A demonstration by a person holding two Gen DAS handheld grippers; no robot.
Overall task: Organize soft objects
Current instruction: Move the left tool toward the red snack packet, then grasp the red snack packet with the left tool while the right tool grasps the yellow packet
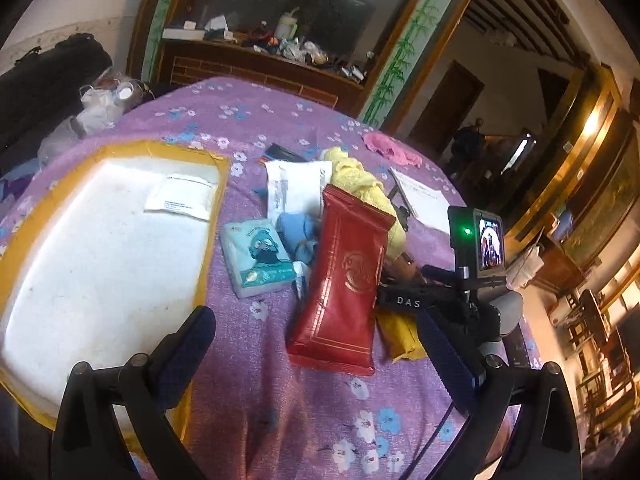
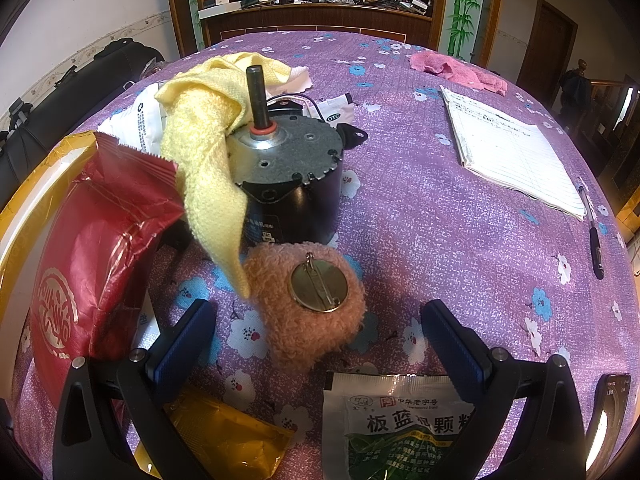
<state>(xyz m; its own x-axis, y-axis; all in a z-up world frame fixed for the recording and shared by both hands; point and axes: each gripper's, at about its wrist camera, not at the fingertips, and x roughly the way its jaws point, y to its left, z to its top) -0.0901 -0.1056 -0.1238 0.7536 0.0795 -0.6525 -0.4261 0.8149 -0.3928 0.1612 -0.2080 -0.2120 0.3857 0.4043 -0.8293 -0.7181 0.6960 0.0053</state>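
My left gripper is open above the purple cloth, with a red foil pouch between its fingers. A white tray with a yellow rim lies to its left. A yellow towel, blue sock and tissue pack lie beyond. My right gripper is open, with a fuzzy tan plush brooch lying pin side up between its fingers. The yellow towel drapes over a motor. A pink cloth lies far right.
A notepad and pen lie on the right. A medicine sachet and a gold packet lie near the right gripper. The red pouch stands at its left. A cluttered cabinet shelf stands behind the table.
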